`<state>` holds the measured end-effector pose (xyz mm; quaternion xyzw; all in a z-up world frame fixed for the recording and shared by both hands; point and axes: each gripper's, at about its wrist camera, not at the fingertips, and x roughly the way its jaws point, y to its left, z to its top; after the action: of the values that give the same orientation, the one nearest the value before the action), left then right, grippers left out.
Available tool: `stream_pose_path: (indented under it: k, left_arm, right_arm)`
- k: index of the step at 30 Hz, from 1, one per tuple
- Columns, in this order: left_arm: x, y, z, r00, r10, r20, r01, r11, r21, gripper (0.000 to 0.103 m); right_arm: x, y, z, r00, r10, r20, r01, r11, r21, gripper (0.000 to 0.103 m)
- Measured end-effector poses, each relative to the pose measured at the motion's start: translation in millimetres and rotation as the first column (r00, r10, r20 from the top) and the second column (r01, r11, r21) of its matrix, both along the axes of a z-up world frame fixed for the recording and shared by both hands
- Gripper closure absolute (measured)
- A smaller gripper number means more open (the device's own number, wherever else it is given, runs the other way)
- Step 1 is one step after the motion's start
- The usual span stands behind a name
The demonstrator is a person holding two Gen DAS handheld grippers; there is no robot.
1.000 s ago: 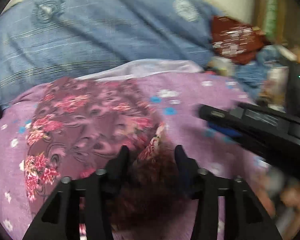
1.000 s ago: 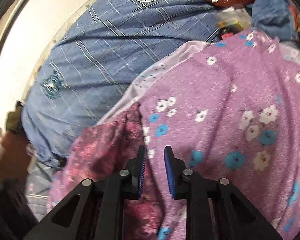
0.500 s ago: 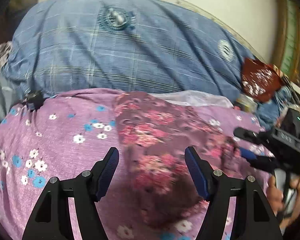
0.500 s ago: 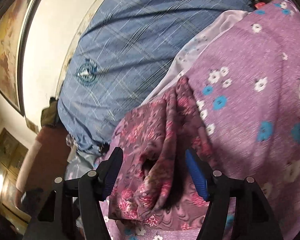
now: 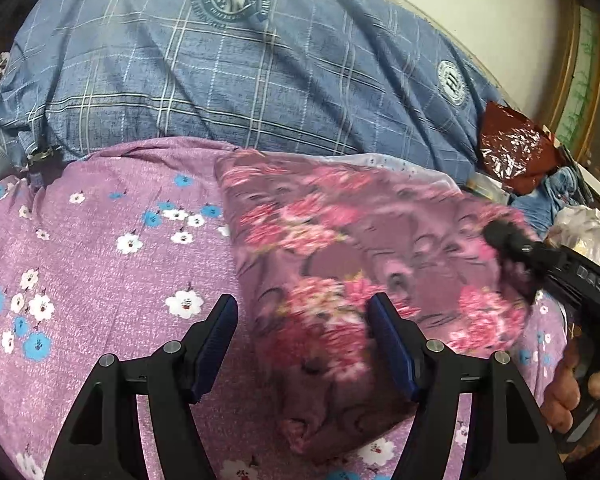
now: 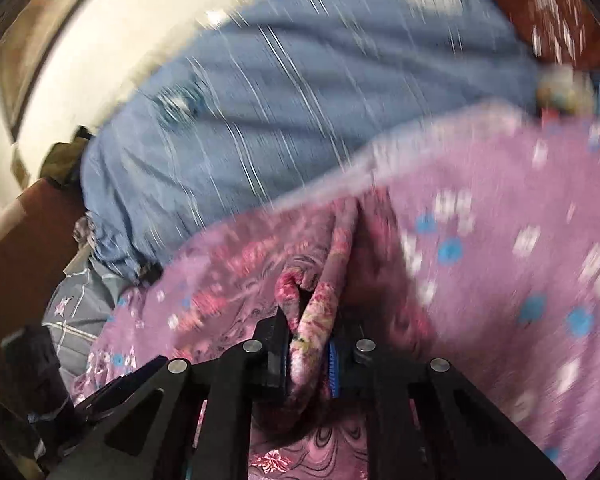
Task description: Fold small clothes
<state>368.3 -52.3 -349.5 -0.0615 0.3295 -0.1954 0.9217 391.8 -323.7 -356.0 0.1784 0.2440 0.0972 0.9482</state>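
Lying on the purple flowered sheet (image 5: 100, 264), the pink floral garment (image 5: 340, 248) fronts a blue checked pillow (image 5: 228, 80). Right tongs (image 6: 309, 354) have just closed, clamped on its fold; left tongs (image 5: 304, 344) gape apart above it.

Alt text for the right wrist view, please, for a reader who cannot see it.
The right tool is shut on a bunched fold of the pink floral garment, having just been closing. The garment lies on a purple flowered sheet, with a blue checked cover behind; the picture is motion-blurred.
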Motion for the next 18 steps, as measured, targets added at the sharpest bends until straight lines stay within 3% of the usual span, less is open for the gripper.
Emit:
stream_pose_path:
  k: [2,3,5,6,8,10,11,13,14,16,17,18]
  left_arm:
    - [-0.8,-5.7,-5.6,1.0,-0.018,-0.022,0.019,0.999,0.042,0.035]
    - [1.1,-9.4,-9.2,0.999,-0.026,-0.037,0.028,0.997,0.068,0.035]
    - [6.7,-12.8,-16.6,0.997,-0.03,-0.074,0.037,0.994,0.099,0.033]
    - [9.6,-11.5,-18.4,0.995,-0.028,-0.092,0.036,0.995,0.089,0.033]
    - [13.2,-6.4,-19.0,0.992,-0.02,-0.122,0.026,0.999,0.048,0.033]
    - [16.3,-4.0,-18.5,0.99,-0.02,-0.14,0.024,0.999,0.023,0.033]
    - [16.8,-5.2,-18.0,0.991,-0.022,-0.134,0.027,0.999,0.032,0.033]
    - [16.4,-9.0,-16.6,0.993,-0.028,-0.112,0.034,0.998,0.058,0.033]
    - [16.2,-9.9,-16.6,0.994,-0.029,-0.105,0.036,0.997,0.065,0.033]
    - [15.9,-10.4,-17.9,0.995,-0.03,-0.099,0.037,0.997,0.071,0.033]
    - [16.2,-10.7,-19.1,0.995,-0.028,-0.101,0.036,0.997,0.069,0.033]
    - [16.8,-10.5,-19.4,0.994,-0.027,-0.105,0.034,0.997,0.065,0.033]
  right_arm:
    - [-8.5,1.5,-1.4,0.999,-0.032,0.004,0.032,0.995,-0.099,0.09]
    - [-4.7,0.2,-9.7,0.998,-0.043,-0.047,0.037,0.992,-0.123,0.09]
    - [16.8,-3.2,-39.3,0.967,-0.008,-0.255,-0.025,0.992,-0.126,0.087]
    - [23.5,-5.9,-48.8,0.949,-0.011,-0.315,-0.026,0.993,-0.114,0.082]
    - [20.7,-12.5,-37.1,0.965,0.001,-0.263,-0.024,0.996,-0.081,0.078]
    - [14.8,-25.1,-20.3,0.983,-0.036,-0.18,0.028,0.999,-0.043,0.056]
    - [11.9,-32.8,-13.2,0.986,-0.082,-0.142,0.082,0.997,-0.005,0.038]
    - [10.9,-42.1,-0.6,0.992,-0.102,-0.073,0.107,0.991,0.074,0.035]
    - [15.3,-42.0,4.5,0.994,-0.088,-0.058,0.093,0.993,0.078,0.036]
    - [33.1,-34.6,10.8,0.996,-0.049,-0.073,0.052,0.998,0.047,0.052]
    - [49.5,-30.7,10.3,0.994,-0.006,-0.11,0.012,0.998,0.061,0.077]
    - [60.2,-28.7,8.0,0.989,0.017,-0.149,-0.006,0.997,0.073,0.095]
